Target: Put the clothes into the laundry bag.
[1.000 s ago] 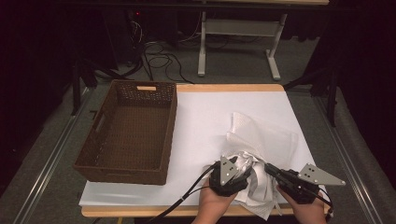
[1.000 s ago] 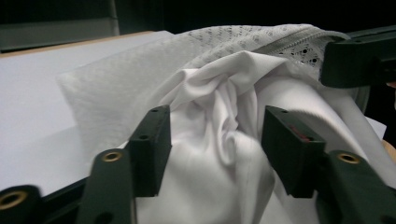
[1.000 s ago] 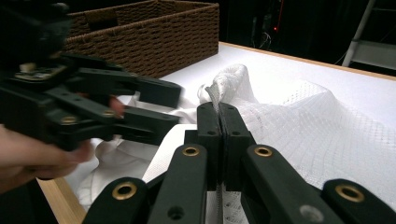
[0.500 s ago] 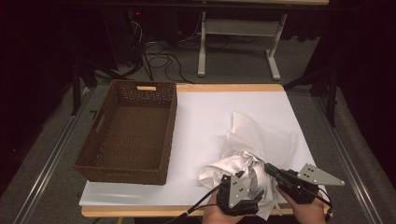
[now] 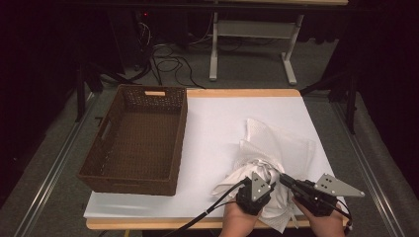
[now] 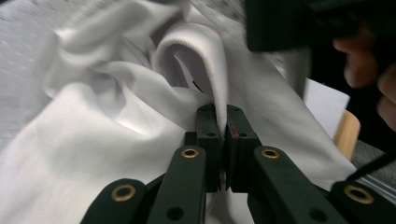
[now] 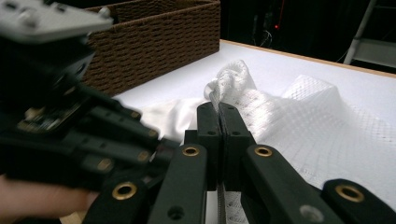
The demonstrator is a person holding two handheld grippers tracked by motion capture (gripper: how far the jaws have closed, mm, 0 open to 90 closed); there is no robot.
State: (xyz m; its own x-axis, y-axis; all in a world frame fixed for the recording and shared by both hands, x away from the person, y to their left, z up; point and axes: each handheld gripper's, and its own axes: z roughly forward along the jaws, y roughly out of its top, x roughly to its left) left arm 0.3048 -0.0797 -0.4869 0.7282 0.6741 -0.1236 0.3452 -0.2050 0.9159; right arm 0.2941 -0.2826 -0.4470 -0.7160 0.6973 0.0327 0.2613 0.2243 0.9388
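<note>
The left hand-held gripper (image 6: 222, 122) had just been closing and pinched a ribbed fold of the white garment (image 6: 116, 140). The right hand-held gripper (image 7: 218, 116) clamped its mesh fabric. The garment lay crumpled at the bench's (image 5: 217, 128) near right edge, well apart from the wicker basket (image 5: 136, 143).

Looks like some kind of lab or recording studio setup tbh: black curtained walls, cables (image 5: 165, 61) snaking over the grey carpet, a metal stand (image 5: 249, 47) in the back, and one worktop (image 5: 222, 113) covered in plain white paper.
</note>
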